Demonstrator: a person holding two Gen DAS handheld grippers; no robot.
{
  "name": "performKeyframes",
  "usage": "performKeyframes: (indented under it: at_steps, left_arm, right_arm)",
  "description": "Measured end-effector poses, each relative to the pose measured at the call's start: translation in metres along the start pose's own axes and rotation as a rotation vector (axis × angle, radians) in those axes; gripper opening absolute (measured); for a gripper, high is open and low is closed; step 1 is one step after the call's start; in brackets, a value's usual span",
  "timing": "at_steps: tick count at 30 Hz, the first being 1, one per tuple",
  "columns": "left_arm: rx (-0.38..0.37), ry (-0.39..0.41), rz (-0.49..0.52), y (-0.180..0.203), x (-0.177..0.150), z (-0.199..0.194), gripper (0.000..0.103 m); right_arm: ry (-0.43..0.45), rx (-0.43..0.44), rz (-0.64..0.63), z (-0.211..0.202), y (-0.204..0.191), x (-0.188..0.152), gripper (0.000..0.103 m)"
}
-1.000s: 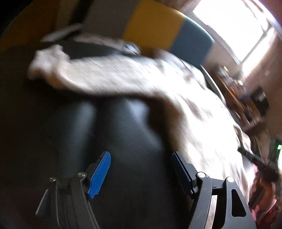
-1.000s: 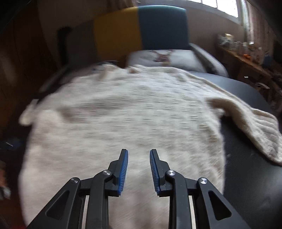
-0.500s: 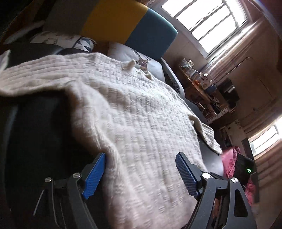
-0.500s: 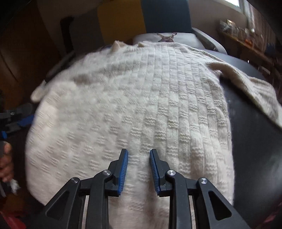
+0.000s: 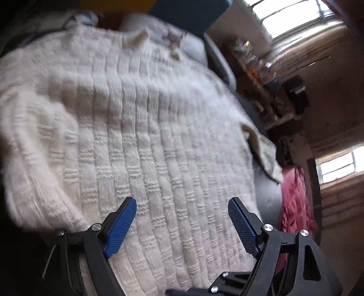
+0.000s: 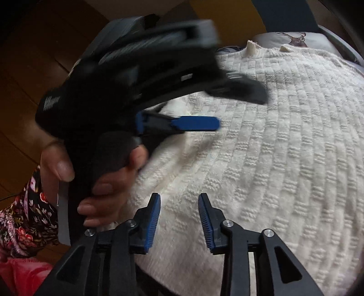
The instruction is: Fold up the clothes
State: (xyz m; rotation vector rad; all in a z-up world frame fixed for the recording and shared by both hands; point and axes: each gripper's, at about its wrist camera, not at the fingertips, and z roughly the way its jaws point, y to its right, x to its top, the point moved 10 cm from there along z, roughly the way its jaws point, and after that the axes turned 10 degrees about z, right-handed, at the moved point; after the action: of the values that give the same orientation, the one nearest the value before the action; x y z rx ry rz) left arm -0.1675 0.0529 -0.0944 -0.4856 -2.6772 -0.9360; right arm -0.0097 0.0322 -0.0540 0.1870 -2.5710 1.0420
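Left tool point(image 6: 218, 109) newly across sweater point(image 6: 284, 148)

A home living room: deer-print cushion point(image 6: 293, 38), cluttered shelf point(image 5: 261, 75), windows point(image 5: 293, 16).

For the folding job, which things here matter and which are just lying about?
Job:
sweater
left gripper, open
right gripper, jaws opening, nothing between them

Lying about:
deer cushion
pink cloth
cluttered shelf

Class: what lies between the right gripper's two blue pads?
Only the cream knitted sweater, seen below the gap in the right wrist view; the right gripper is opening and grips nothing.
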Motion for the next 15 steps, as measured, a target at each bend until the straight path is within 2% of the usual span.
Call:
performKeyframes:
  at_steps: [3,7,10,11,15]
  left_arm:
    - [0.019,0.051,0.0,-0.012,0.007,-0.027,0.078]
    - [0.169,0.216,0.041,-0.041,0.005,-0.093,0.08]
    - [0.28,0.327,-0.037,-0.076,-0.01,-0.137,0.081]
    - [0.299,0.347,-0.072,-0.088,-0.018,-0.147,0.082]
    - [0.348,0.376,-0.16,-0.123,-0.05,-0.167,0.082]
  right_arm:
    - [0.003,-0.009,0.014,0.001,0.001,-0.002,0.035]
    - [0.009,-0.072,-0.053,-0.01,0.0,-0.008,0.037]
    - [-0.048,-0.045,-0.121,-0.003,-0.024,-0.015,0.041]
    - [-0.07,-0.045,-0.152,0.003,-0.035,-0.018,0.046]
    - [-0.112,-0.156,-0.306,0.036,-0.064,-0.03,0.048]
